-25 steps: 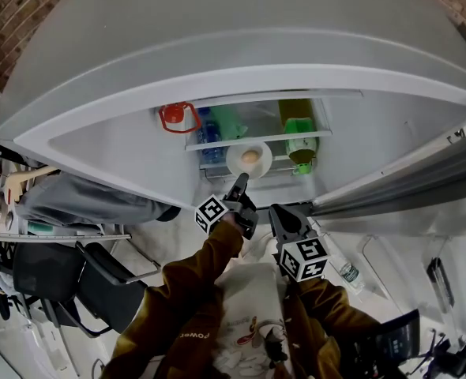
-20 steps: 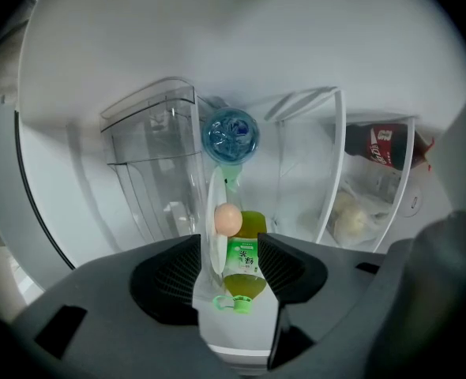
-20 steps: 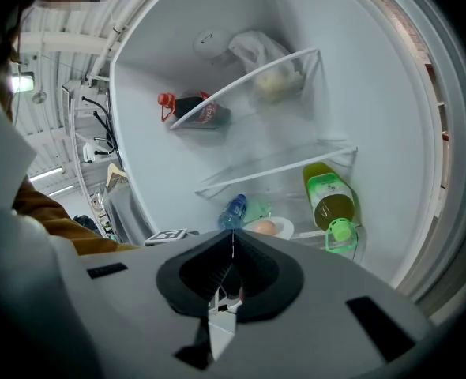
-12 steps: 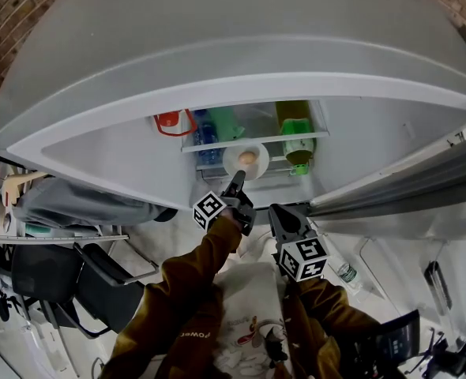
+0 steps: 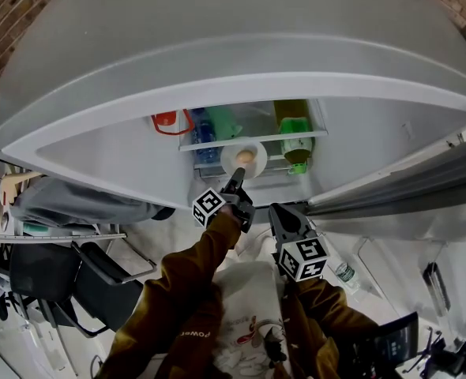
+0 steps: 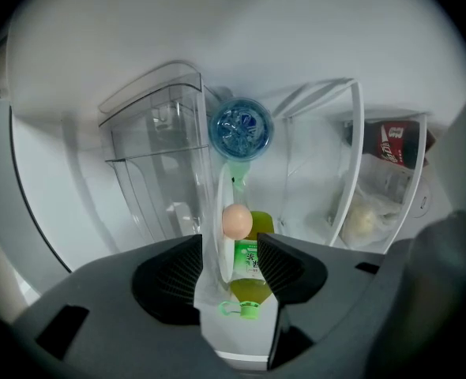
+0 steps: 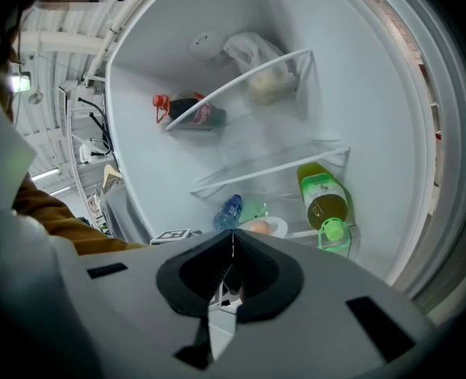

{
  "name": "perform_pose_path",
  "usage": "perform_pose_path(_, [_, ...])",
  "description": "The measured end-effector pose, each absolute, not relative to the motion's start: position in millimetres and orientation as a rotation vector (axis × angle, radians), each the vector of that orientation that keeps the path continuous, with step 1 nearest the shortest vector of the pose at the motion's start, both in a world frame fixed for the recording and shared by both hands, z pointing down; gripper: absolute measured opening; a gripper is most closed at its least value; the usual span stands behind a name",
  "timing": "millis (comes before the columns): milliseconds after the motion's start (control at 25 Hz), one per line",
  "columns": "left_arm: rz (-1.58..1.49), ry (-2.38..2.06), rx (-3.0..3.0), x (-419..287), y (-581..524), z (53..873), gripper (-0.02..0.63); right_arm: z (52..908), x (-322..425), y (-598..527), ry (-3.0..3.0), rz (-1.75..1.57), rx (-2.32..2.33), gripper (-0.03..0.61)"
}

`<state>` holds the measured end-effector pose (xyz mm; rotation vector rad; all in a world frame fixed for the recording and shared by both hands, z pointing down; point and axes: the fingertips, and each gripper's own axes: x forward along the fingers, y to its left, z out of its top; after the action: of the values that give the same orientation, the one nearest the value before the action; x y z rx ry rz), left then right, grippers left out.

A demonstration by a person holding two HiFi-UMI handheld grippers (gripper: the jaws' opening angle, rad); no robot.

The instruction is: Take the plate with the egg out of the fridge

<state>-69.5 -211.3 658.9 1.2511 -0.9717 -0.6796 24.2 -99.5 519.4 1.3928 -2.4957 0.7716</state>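
the grey fridge (image 5: pixel 241 54) stands open in front of you, and its white inside fills most of the right gripper view. high in that view the upper shelf (image 7: pixel 241 86) carries a pale bag (image 7: pixel 258 68) and, to the left of it, a dark bottle (image 7: pixel 192 114) with a red cap. lower down there is a green bottle (image 7: pixel 325 200) with yellow-green liquid, and its green cap points toward the opening. well to the left of it is a blue bottle (image 7: pixel 227 210). your right gripper (image 7: pixel 233 247) is held outside the fridge, below and to the right of the other one in the head view. its jaws are pressed together and nothing is between them. your left gripper (image 5: pixel 238 181) reaches up to the front edge of the lower level. its jaws are closed on the near rim of the plate (image 5: pixel 227 161), one jaw on each face, so the left gripper view shows the plate edge-on between the two pads. the plate is white and round, at the mouth of the fridge, between the blue bottle and the green bottle and nearer to you than both. i cannot tell if it rests on the shelf edge or is lifted from it. the egg (image 5: pixel 246 157), pale brown, sits in the middle of the plate.
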Motion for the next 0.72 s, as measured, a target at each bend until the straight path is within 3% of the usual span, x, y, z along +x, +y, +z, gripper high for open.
perform_pose_path(720, [-0.695, -0.961, 1.238, -70.9, -220.3, 663.0, 0.198, 519.6, 27.2, -101.7, -2.490, 0.776, 1.405, 0.008])
